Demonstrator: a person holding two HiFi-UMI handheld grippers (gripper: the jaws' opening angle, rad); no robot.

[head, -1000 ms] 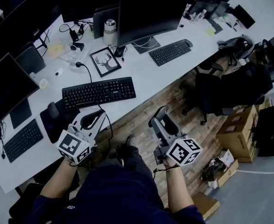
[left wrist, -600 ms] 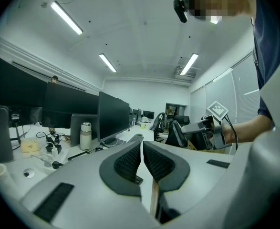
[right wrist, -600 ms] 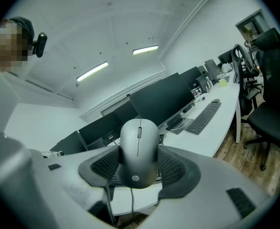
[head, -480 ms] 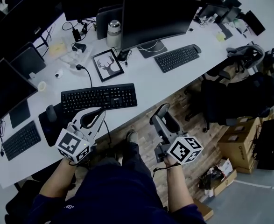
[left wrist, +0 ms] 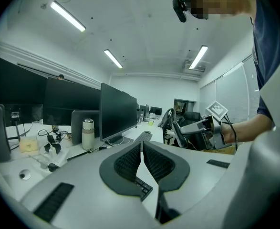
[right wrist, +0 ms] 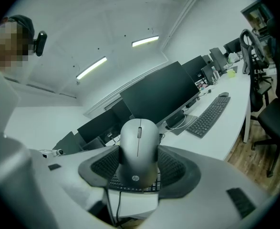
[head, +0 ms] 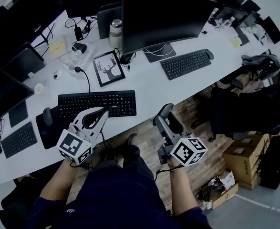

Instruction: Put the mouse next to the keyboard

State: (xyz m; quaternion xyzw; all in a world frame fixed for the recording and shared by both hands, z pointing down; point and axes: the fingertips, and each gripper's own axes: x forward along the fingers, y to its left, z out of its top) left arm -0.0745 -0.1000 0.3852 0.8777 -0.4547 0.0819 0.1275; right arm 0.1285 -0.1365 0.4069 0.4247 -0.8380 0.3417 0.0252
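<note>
A grey mouse (right wrist: 139,144) stands upright between the padded jaws of my right gripper (right wrist: 139,168), which is shut on it. In the head view this gripper (head: 165,119) hangs over the wooden floor just off the desk's front edge, with the mouse (head: 164,112) at its tip. The black keyboard (head: 97,104) lies on the white desk (head: 149,87) to the left of it. My left gripper (head: 103,112) hovers at the keyboard's front edge. Its pads (left wrist: 130,159) are pressed together with nothing between them.
A second mouse (head: 46,116) sits on a black pad left of the keyboard. Behind are a deer picture (head: 106,67), a steel flask (head: 115,32), a monitor (head: 163,15) and another keyboard (head: 185,63). Office chairs (head: 247,111) and cardboard boxes (head: 244,163) stand at the right.
The head view has drifted, so the desk sits a little lower and further left in the frame. Both grippers hold almost the same pose, the right one still holding the mouse.
</note>
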